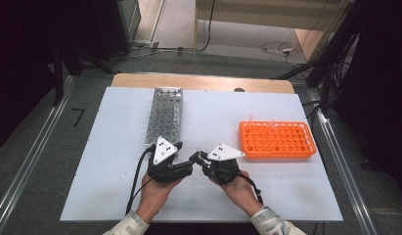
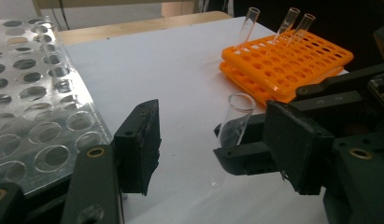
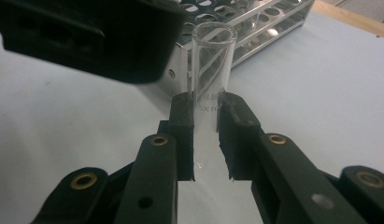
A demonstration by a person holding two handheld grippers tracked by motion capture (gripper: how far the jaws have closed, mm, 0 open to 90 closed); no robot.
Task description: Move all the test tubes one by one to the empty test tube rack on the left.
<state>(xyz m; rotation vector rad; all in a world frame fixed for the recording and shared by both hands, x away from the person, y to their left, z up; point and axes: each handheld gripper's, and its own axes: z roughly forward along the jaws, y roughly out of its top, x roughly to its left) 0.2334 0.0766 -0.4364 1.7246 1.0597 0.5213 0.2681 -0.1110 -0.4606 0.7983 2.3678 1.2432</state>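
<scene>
My right gripper is shut on a clear test tube and holds it upright, mouth up. In the left gripper view the same tube stands between the jaws of my left gripper, which is open; its pads stand clear of the glass on both sides. From above, the left gripper and right gripper meet tip to tip near the front middle of the white table top.
An orange tube rack sits to the right; three clear tubes stand in its far rows. A metal rack with round holes lies behind the left gripper. A wooden strip edges the table's far side.
</scene>
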